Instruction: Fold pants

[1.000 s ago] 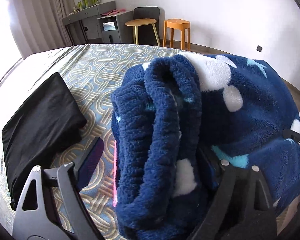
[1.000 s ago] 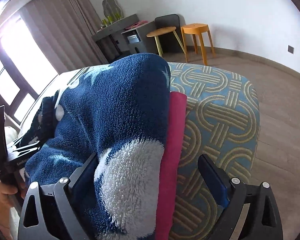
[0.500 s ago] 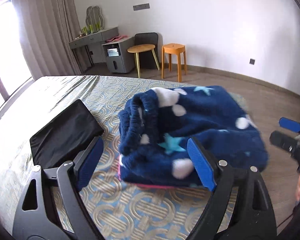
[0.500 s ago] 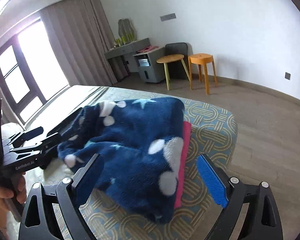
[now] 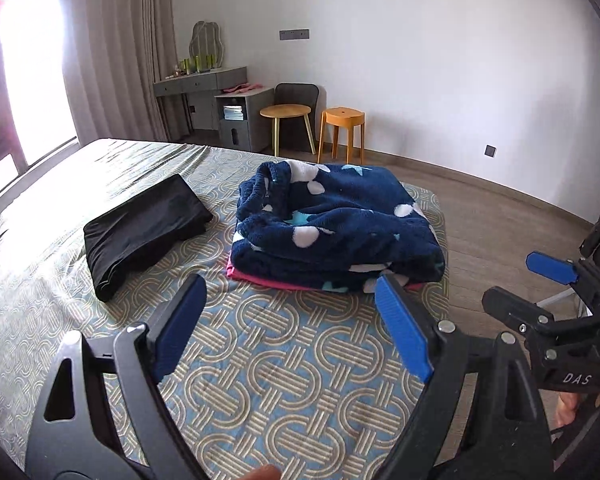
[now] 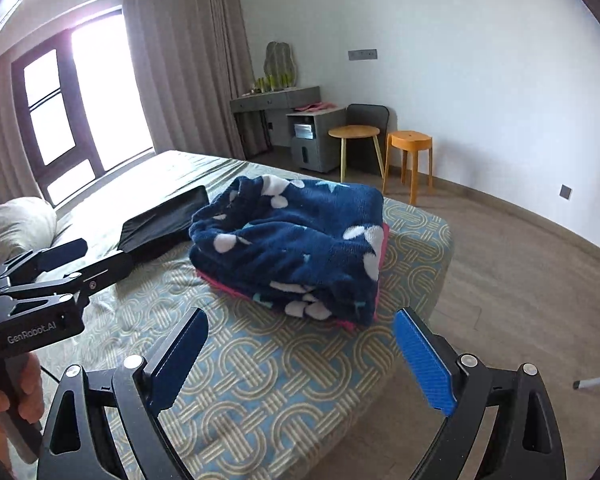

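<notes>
Lying folded on bed [image 5: 284, 364]: navy pants [image 5: 336, 224]; both hand-held grippers spread, empty (pillow [image 6: 18, 224] right view only).

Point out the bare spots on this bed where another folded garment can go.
Bare patterned bedspread lies in front of the folded navy fleece pants, toward the cameras. More lies behind the folded black garment, toward the curtain. It is crowded where those piles sit side by side, and the pants reach the bed's corner.
</notes>
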The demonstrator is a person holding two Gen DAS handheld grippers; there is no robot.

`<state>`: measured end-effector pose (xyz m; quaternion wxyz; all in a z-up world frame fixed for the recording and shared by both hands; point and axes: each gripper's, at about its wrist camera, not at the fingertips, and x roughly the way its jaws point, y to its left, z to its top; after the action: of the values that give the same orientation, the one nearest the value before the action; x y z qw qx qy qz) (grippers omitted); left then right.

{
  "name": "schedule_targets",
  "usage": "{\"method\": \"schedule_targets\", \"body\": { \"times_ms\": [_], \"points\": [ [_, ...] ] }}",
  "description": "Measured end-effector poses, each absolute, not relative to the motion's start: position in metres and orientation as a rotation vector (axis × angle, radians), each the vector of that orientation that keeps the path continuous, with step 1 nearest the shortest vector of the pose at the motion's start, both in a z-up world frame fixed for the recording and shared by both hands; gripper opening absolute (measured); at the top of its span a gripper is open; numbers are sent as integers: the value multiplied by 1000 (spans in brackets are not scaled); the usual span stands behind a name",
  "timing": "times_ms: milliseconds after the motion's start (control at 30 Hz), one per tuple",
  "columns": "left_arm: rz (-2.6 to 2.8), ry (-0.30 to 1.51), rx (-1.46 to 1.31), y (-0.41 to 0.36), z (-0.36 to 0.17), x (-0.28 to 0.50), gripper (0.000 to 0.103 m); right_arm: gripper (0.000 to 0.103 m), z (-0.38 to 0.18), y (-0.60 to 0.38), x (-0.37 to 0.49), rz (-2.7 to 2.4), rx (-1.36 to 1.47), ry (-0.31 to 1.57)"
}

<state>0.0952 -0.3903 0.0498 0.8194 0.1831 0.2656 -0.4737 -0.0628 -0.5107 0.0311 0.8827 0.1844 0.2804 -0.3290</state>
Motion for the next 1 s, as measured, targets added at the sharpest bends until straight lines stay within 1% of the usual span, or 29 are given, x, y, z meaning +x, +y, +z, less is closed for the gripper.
{"method": "schedule_targets", "body": {
  "times_ms": [167, 367, 1000],
  "points": [
    [-1000, 558, 379, -370, 56, 76, 88, 96, 33, -493, -74, -701, 397, 611],
    [-1005, 539, 368, -359, 68, 63, 89, 96, 45, -477, -87, -731, 386, 599],
    [-992, 489, 398, -362, 70, 43, 89, 96, 49, -476, -99, -753, 396, 597]
  ]
}}
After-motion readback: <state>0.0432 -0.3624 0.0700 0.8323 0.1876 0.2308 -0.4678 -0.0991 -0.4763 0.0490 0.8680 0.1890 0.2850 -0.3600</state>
